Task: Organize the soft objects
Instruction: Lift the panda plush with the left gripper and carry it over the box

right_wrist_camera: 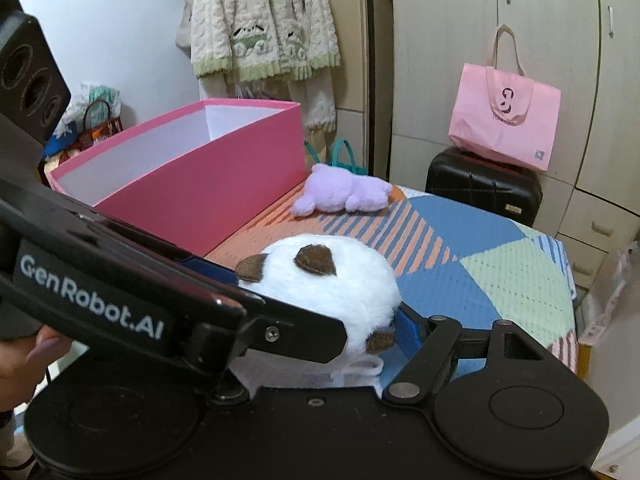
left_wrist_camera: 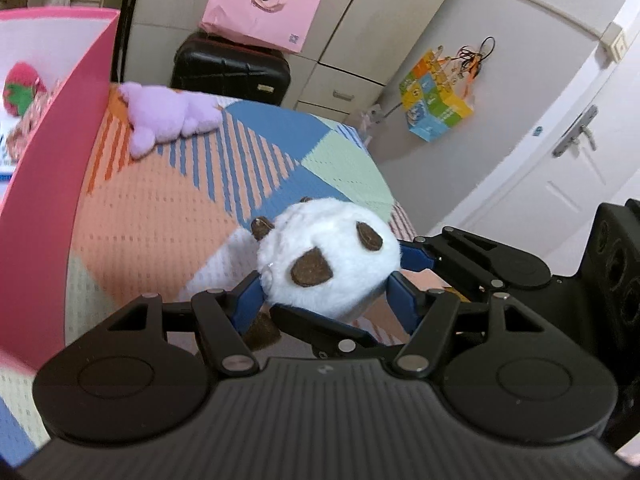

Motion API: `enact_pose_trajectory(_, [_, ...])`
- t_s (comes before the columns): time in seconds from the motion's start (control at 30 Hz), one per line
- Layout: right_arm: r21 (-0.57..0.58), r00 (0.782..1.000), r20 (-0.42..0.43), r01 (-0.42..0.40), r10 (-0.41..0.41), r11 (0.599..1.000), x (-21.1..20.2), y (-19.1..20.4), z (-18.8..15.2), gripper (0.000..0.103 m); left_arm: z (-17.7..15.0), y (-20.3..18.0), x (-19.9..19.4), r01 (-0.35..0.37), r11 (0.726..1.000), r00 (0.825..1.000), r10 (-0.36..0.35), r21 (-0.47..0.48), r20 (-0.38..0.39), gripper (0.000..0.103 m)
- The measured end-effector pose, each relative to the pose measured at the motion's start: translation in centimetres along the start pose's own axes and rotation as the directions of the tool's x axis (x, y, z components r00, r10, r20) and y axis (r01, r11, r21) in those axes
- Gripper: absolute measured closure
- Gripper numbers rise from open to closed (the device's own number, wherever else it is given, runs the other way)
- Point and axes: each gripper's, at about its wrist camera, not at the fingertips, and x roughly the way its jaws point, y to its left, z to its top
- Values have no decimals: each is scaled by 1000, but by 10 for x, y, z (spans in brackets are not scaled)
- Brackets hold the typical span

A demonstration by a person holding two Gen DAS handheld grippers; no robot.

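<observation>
A white plush toy (left_wrist_camera: 332,256) with brown felt patches hangs just above the patchwork bedcover (left_wrist_camera: 160,220). My left gripper (left_wrist_camera: 326,300) is shut on it, its blue pads (left_wrist_camera: 248,300) pressing both flanks. My right gripper (right_wrist_camera: 324,304) is shut on the same white plush toy (right_wrist_camera: 332,292). Its right blue pad (right_wrist_camera: 406,332) digs into the fur, while its left finger is hidden behind the left gripper's body. A purple plush toy (right_wrist_camera: 340,192) lies on the bed beside the open pink box (right_wrist_camera: 200,184). In the left wrist view the box wall (left_wrist_camera: 60,160) rises at the left.
A red strawberry toy (left_wrist_camera: 20,88) sits inside the box. A black suitcase (right_wrist_camera: 484,188) with a pink tote bag (right_wrist_camera: 504,128) stands past the bed's far end, against cupboards. A knitted cardigan (right_wrist_camera: 264,28) hangs on the wall. A door (left_wrist_camera: 580,152) is at the right.
</observation>
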Motion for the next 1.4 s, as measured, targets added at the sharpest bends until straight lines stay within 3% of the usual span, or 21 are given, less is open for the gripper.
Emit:
enact_pose_trajectory(0.17, [24,1000,-12,-5,5,1000,-15,12,0,24,-7,-5,-19,9,1000,1000,-9,13,6,38])
enact_pose_trajectory(0.33, [74,998,27,-54,52,996,-36,24,5,25,-14,-16,-56,-16,998,996,10,62,88,38])
enact_pose_trajectory(0.6, [44,993,76,-94,91,995,-70,55,15,25,-21,-16,-108,6,998,991,-16,70,135,39])
enact_pose_trajectory(0.97, [-17,977,113,-178,179,984,-83,94,46,25,-18,-8,-171,-53,995,981,36,84,193,40])
enact_pose_trajectory(1.4, [-134,949,181,-237,259,962,-46,133,108,25,16,39,-211,-167,985,930,142,45,340,40])
